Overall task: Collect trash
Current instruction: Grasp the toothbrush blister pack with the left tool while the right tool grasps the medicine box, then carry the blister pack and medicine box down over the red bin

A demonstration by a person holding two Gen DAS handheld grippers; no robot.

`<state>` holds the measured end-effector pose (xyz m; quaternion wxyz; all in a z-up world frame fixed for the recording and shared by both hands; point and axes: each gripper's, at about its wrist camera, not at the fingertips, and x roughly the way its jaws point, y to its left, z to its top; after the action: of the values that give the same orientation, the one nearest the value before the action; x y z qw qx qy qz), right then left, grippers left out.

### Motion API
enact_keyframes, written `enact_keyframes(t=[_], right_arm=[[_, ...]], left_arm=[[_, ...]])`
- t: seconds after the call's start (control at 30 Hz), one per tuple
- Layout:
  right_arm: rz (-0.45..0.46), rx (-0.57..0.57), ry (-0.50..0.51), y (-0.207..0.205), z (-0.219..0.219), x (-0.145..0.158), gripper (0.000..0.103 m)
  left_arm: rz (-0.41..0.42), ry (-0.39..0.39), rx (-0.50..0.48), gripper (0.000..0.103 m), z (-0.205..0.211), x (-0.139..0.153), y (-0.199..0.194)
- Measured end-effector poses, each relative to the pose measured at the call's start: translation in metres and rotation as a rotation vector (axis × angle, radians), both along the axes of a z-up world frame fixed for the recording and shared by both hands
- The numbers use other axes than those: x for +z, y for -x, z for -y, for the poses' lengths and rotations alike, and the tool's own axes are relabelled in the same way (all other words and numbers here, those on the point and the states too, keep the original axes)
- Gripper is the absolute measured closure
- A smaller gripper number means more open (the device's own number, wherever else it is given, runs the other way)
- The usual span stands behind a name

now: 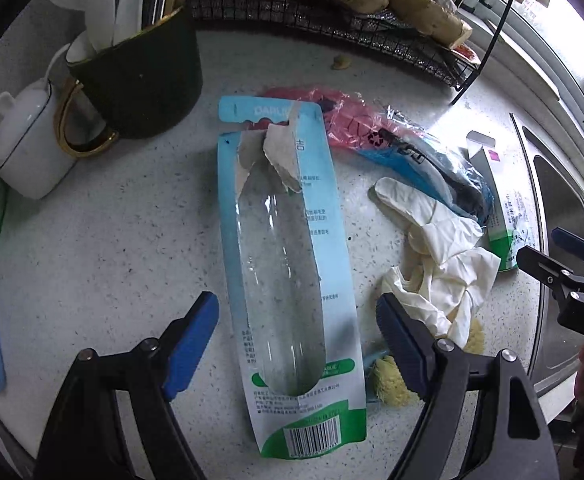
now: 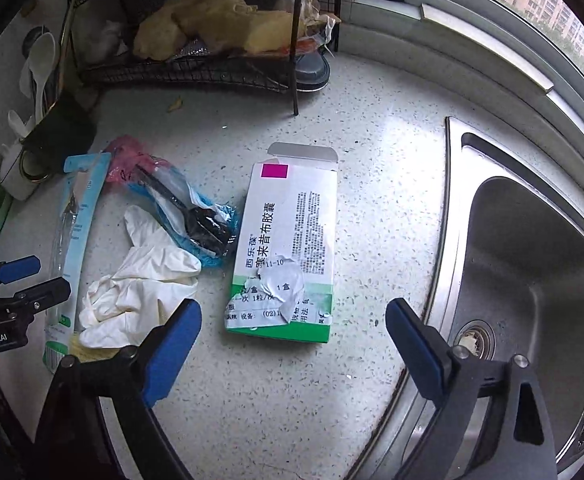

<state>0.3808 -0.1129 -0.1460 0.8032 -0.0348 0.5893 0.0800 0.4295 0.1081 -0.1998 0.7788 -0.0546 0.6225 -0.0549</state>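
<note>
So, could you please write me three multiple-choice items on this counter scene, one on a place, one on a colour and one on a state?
1. Where does the flattened white-and-green medicine carton lie?
A. inside the sink
B. on the speckled countertop, left of the steel sink
C. in the black wire rack

2. What colour is the square at the carton's top corner?
A. magenta
B. yellow
C. black

3. How does the left gripper stand?
A. shut on the white glove
B. shut on the carton
C. open, its blue pads either side of the long torn blue-and-white blister pack

Answers: 1 B, as the right wrist view shows the carton flat on the counter beside the basin. 2 A, as the patch is plainly magenta. 3 C, as the left wrist view shows a wide gap between the pads, with the pack lying between them.
</note>
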Motion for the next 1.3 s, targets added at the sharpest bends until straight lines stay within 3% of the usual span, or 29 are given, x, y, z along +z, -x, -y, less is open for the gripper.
enact_keyframes(t=[0.2, 0.4, 0.43, 0.47, 0.5, 0.83, 1.3], right_arm=[[-0.026, 0.035, 0.027, -0.007, -0.007, -0.015, 0.016], [-0.036, 0.053, 0.027, -0.017, -0.007, -0.021, 0.034], [-0.038, 0.058, 0.03, -0.017, -0.007, -0.021, 0.041], [-0.042, 0.059, 0.028, -0.018, -0.007, -0.022, 0.043], [-0.041, 0.057, 0.022, -0.02, -0.007, -0.022, 0.043], [-0.014, 0.052, -0.01, -0.001, -0.001, -0.02, 0.044], [0.07, 0.083, -0.057, 0.075, 0.017, 0.032, 0.045]], left_arm=[[-0.016, -0.03, -0.012, 0.024, 0.004, -0.014, -0.007], [-0.007, -0.049, -0.008, 0.024, 0.005, -0.013, -0.016], [-0.006, -0.054, -0.007, 0.028, 0.004, -0.013, -0.016], [-0.003, -0.065, -0.005, 0.031, 0.003, -0.012, -0.016], [-0.001, -0.08, -0.002, 0.037, 0.002, -0.011, -0.016], [-0.016, -0.059, 0.005, 0.037, 0.003, -0.003, 0.011], [0.075, -0.067, 0.017, 0.037, 0.018, 0.059, 0.084]])
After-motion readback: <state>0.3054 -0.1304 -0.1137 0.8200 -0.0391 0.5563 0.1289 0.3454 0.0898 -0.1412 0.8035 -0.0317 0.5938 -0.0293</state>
